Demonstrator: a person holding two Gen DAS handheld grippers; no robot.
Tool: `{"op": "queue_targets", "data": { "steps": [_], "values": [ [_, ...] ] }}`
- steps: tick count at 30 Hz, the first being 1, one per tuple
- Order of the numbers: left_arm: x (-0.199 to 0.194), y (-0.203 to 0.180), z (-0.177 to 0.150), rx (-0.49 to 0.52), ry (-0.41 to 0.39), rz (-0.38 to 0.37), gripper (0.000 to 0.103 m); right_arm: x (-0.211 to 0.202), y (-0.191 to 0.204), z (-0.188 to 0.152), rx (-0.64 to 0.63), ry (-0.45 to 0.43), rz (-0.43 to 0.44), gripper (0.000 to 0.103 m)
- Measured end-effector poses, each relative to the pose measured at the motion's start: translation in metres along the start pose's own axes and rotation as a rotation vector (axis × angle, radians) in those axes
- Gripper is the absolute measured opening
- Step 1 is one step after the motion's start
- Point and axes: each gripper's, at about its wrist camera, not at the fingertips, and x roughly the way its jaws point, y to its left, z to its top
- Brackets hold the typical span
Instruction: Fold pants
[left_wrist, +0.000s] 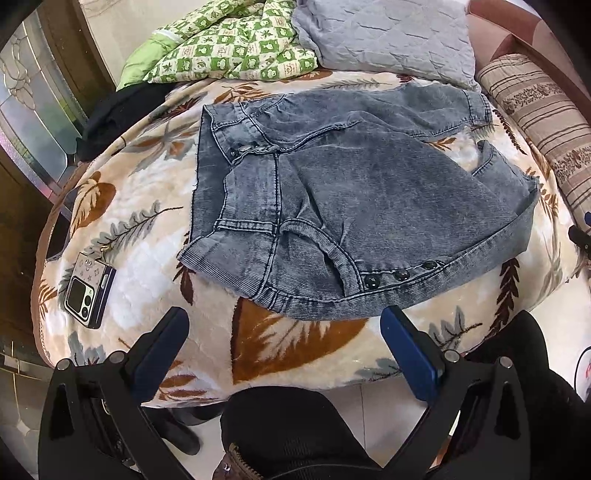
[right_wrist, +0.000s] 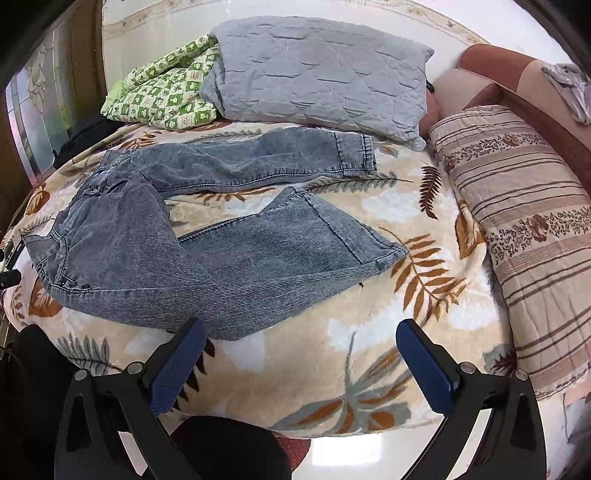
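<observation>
Pants: grey-blue jeans (right_wrist: 192, 236) lie flat on the blanket (right_wrist: 369, 350), legs spread in a V, waist toward the left, cuffs toward the right; the near leg is bent partway along.
Waist: in the left wrist view the waistband and three dark buttons (left_wrist: 400, 274) face the near edge of the bed.
Left gripper (left_wrist: 284, 325): fingers wide apart, holding nothing, just short of the waistband.
Right gripper (right_wrist: 301, 336): fingers wide apart, holding nothing; its left finger (right_wrist: 177, 369) is just beside the near leg's edge.
Phone (left_wrist: 88, 291): lies on the blanket left of the jeans, well apart.
Bedding: grey pillow (right_wrist: 317, 74), green checked quilt (right_wrist: 166, 92) and striped bolster (right_wrist: 524, 229) lie beyond and right of the jeans.
</observation>
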Motion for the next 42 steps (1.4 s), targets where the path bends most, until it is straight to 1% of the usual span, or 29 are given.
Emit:
{"op": "queue_targets", "data": {
  "steps": [22,30,36,42],
  "values": [
    [0.005,-0.006,0.005,0.018,0.037,0.017,0.103,0.003,-0.022,-0.008,0.056,0.011,0.004,0.103],
    [0.004,-0.024,0.009,0.057,0.024,-0.02,0.103,0.008,-0.015,-0.011,0.038,0.044,0.011,0.103],
    [0.01,-0.041,0.013,0.101,0.043,-0.033,0.103,0.005,-0.011,-0.008,0.031,0.032,0.028,0.103],
    [0.015,-0.048,0.021,0.097,0.056,-0.046,0.103,0.004,-0.015,-0.004,0.034,0.026,0.033,0.103]
  ]
}}
